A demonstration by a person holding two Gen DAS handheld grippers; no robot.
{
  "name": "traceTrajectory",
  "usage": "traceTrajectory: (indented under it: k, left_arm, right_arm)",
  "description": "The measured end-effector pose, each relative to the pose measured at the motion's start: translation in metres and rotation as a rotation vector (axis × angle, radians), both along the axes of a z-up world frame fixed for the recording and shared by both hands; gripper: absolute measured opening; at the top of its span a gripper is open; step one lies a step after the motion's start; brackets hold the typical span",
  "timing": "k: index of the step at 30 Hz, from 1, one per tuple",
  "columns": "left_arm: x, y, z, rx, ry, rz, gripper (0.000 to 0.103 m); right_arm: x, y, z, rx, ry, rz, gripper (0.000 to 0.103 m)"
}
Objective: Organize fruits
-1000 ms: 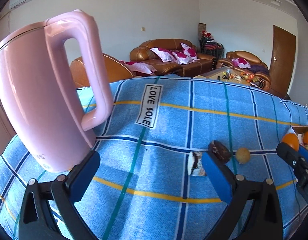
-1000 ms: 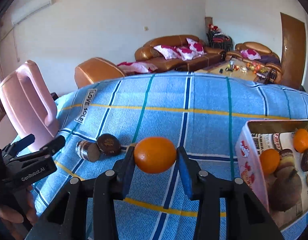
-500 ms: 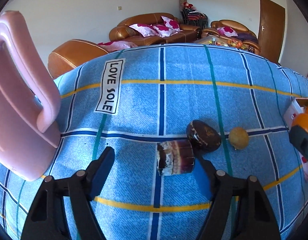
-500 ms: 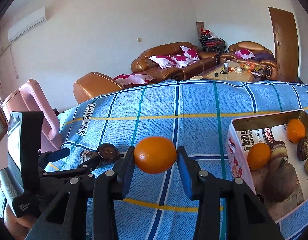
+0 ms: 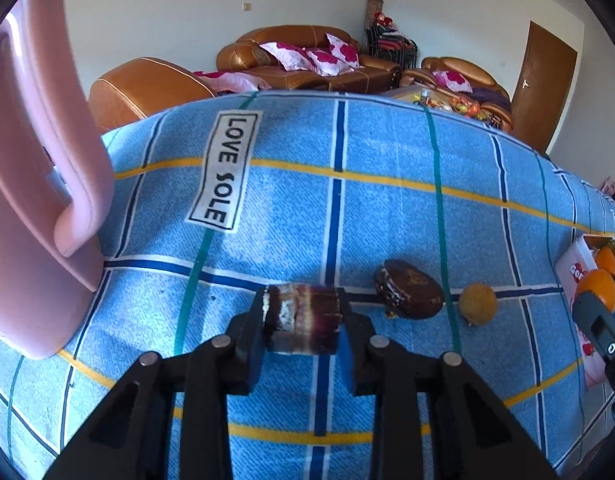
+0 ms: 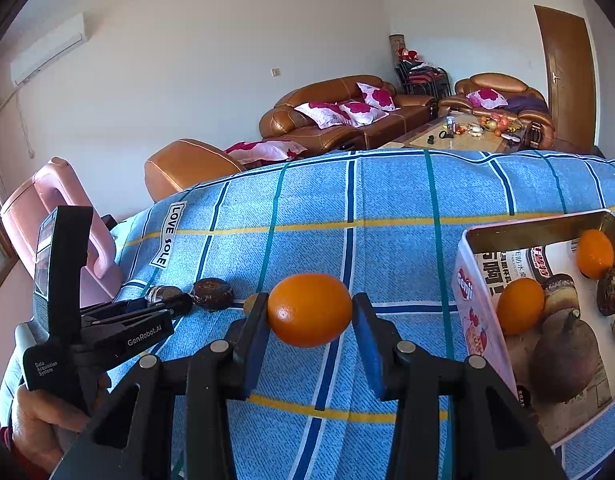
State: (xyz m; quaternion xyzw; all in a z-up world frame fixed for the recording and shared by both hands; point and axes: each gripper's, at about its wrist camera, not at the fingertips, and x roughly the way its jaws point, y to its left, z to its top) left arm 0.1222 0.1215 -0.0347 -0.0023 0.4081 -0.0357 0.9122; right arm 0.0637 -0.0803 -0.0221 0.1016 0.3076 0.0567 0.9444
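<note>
Two tools work over a blue plaid cloth [image 5: 387, 208] that covers the worktop; the cloth's near edge is cut off by both views, and what lies beneath it cannot be made out. A pink kettle [image 5: 31, 200] stands at the far left, its top and body cropped by the left wrist view. At the right, an open tin box [image 6: 479, 276] holds oranges, dark fruits and a large brownish root, with its right side running out of frame. The left tool [image 5: 301, 326] has just been closing, and its jaws now press on both ends of a dark cylindrical piece [image 5: 303, 322] lying on the cloth; the underside of that piece is hidden. The right tool [image 6: 310, 312] grips an orange [image 6: 309, 309] held above the cloth, left of the box. Just right of the held dark piece sits a dark brown fruit [image 5: 409, 294], and beside that a small yellowish fruit [image 5: 477, 304], which the right wrist view mostly hides behind a tool finger.
</note>
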Motion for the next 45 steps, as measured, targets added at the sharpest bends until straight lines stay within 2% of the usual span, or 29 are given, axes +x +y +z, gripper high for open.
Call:
traceTrajectory:
  k: [5,8,20,30,45]
  left_arm:
    - [-0.034,0.006,0.026,0.031,-0.232,0.083,0.032]
    - [-0.043,0.006,0.032,0.033,-0.288,0.11,0.032]
    - [-0.067,-0.008,0.036,0.037,-0.335,0.123,0.032]
    - [-0.084,-0.021,0.037,0.063,-0.372,0.13,0.032]
    - [-0.098,-0.033,0.036,0.069,-0.385,0.117,0.032]
  right_arm:
    - [-0.015,0.002,0.011,-0.012,-0.11,-0.01,0.043]
    - [-0.021,0.009,0.017,-0.066,-0.167,-0.016,0.043]
    - [-0.038,0.031,0.023,-0.2,-0.25,-0.013,0.044]
    - [-0.052,0.021,0.024,-0.195,-0.248,-0.039,0.044]
    - [-0.07,0.013,0.024,-0.199,-0.249,-0.05,0.044]
